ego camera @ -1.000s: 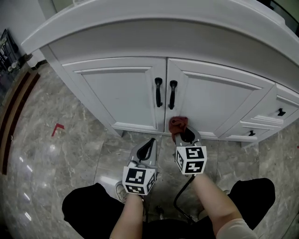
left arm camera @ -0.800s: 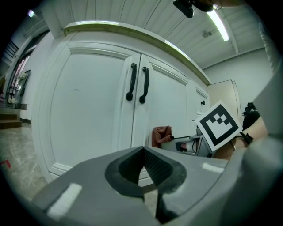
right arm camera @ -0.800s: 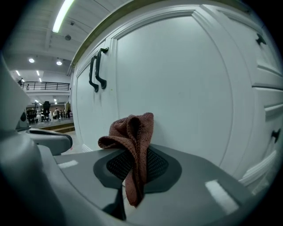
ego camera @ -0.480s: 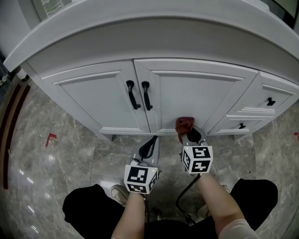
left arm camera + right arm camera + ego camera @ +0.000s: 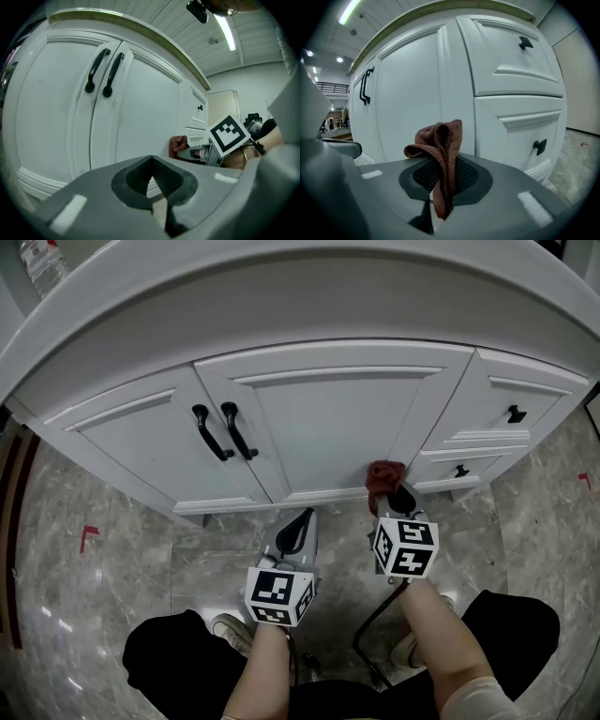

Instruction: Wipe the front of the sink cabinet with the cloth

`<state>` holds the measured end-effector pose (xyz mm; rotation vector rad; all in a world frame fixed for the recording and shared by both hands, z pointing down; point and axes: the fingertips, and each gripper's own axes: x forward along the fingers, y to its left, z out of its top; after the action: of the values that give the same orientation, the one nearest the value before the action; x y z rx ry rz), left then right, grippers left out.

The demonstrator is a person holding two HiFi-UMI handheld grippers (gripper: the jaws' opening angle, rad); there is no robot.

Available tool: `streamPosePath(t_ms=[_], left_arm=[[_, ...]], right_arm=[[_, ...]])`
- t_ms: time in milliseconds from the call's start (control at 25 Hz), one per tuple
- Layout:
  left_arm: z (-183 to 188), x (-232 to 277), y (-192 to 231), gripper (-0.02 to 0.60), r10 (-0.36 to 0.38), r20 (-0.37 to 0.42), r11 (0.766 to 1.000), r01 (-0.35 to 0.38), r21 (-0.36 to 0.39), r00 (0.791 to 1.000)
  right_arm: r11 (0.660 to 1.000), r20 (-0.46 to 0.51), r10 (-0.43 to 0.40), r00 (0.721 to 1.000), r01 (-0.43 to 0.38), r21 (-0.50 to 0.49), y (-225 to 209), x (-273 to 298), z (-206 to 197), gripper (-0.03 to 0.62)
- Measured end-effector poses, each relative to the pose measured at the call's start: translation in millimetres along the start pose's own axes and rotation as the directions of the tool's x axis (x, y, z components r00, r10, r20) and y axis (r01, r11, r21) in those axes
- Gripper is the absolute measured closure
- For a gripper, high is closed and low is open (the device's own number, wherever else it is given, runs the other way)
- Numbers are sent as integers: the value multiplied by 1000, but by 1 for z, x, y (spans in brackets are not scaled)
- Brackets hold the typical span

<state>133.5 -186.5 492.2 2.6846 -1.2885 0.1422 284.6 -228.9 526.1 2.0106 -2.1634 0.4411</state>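
Observation:
A white sink cabinet [image 5: 319,418] with two doors and black handles [image 5: 225,430] fills the top of the head view. My right gripper [image 5: 390,491] is shut on a reddish-brown cloth [image 5: 383,474], bunched against the bottom of the right door near the drawers. In the right gripper view the cloth [image 5: 439,150] stands up between the closed jaws in front of the cabinet [image 5: 412,98]. My left gripper [image 5: 300,524] is shut and empty, held off the cabinet base. Its own view shows the doors [image 5: 136,103], the cloth [image 5: 178,144] and the right gripper's marker cube [image 5: 228,135].
Two small drawers with black knobs [image 5: 514,413] sit right of the doors. A countertop [image 5: 281,287] overhangs the cabinet. The floor [image 5: 103,549] is grey marble tile with a red mark [image 5: 87,536]. The person's legs and a shoe [image 5: 228,626] are below.
The view has shifted right along the cabinet: the door handles slid left in the picture. The right gripper with the cloth moved right along the door's lower edge toward the drawers.

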Motion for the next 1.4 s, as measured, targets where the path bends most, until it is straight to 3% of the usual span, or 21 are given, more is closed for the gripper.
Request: streamPosePath(t_ms=[320, 520, 760, 1080, 1280, 1400], left_arm=[[-1, 10, -12, 580, -11, 24, 996, 13, -93, 1000], [-4, 6, -7, 580, 4, 22, 996, -2, -86, 1000], [-14, -12, 21, 580, 61, -12, 997, -62, -52, 998], [-33, -53, 74, 580, 148, -61, 986, -152, -70, 987], [-39, -70, 107, 580, 197, -71, 976, -202, -79, 978], [-42, -72, 116, 580, 197, -77, 977, -202, -64, 977]], right_arm=[[996, -25, -67, 997, 68, 60, -36, -13, -5, 510], [995, -5, -62, 998, 62, 73, -32, -17, -7, 513], [995, -21, 93, 995, -92, 29, 39, 0, -34, 513], [955, -101, 291, 951, -295, -28, 154, 31, -69, 513], [934, -133, 350, 927, -356, -24, 199, 49, -81, 513], [932, -168, 361, 917, -359, 44, 214, 59, -92, 513]])
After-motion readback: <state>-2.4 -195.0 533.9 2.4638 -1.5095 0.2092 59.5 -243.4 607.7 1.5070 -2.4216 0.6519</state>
